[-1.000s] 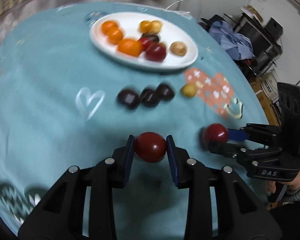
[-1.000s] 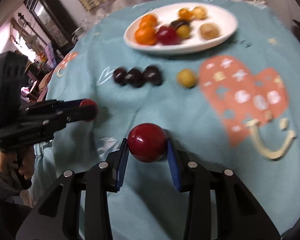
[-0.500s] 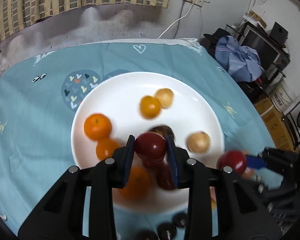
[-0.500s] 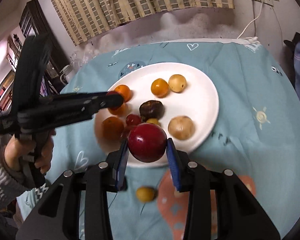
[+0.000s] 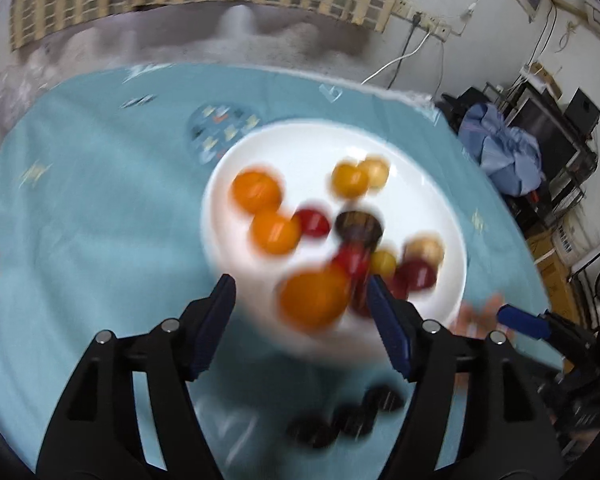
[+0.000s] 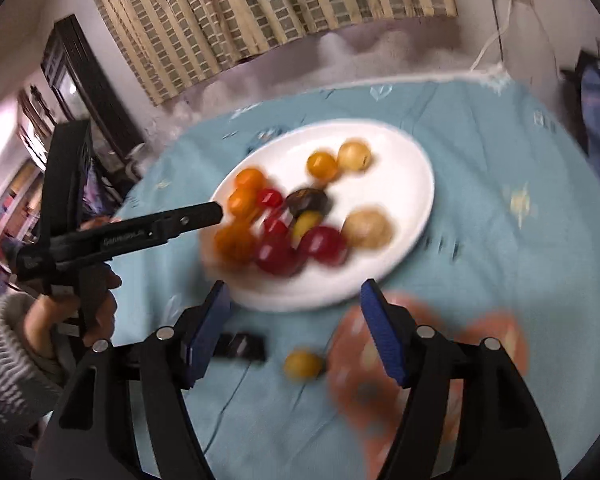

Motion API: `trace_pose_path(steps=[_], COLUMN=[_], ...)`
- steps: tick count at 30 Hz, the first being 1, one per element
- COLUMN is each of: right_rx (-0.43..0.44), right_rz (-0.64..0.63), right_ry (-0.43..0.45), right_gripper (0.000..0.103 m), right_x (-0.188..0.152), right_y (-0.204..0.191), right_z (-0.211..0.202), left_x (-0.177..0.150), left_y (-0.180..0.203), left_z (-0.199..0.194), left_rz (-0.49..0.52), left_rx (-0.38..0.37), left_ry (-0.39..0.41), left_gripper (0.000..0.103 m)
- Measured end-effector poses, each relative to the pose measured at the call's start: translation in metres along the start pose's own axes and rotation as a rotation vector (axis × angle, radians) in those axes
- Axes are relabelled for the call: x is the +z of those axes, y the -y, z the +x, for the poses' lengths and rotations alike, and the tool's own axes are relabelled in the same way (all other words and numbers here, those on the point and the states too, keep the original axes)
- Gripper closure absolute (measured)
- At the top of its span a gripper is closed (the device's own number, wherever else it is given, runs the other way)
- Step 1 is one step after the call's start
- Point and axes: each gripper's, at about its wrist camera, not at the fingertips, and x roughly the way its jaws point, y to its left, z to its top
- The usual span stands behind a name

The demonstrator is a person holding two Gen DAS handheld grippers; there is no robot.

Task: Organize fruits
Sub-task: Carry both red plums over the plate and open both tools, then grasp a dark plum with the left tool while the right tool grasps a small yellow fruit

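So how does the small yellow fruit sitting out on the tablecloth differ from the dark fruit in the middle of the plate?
The yellow fruit is bright yellow; the dark fruit is a deep brownish purple. The yellow fruit lies alone on the blue tablecloth, outside the white plate, while the dark fruit sits on the plate, crowded among red and orange fruits. The yellow one also looks smaller. Both are roundish, and neither is held by a gripper.
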Motion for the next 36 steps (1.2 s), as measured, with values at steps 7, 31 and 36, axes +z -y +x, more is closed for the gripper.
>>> trace_pose_path(steps=[7, 31, 36], right_rx=[0.004, -0.038, -0.021], right_rz=[0.091, 0.126, 0.100], right_ry=[-0.141, -0.131, -0.141], right_gripper=[0.035, 0.033, 0.033], right_x=[-0.067, -0.079, -0.075], right_y=[0.000, -0.002, -0.007], right_z=[-0.019, -0.046, -0.040], left_x=[-0.071, -0.078, -0.078], left_y=[-0.010, -0.036, -0.033], left_z=[-0.026, -0.029, -0.041], left_rz=[-0.026, 0.020, 0.000], left_rx=[0.038, 0.162, 0.093], left_ry=[-0.083, -0.072, -0.041], left_gripper=[0.030, 0.017, 0.020])
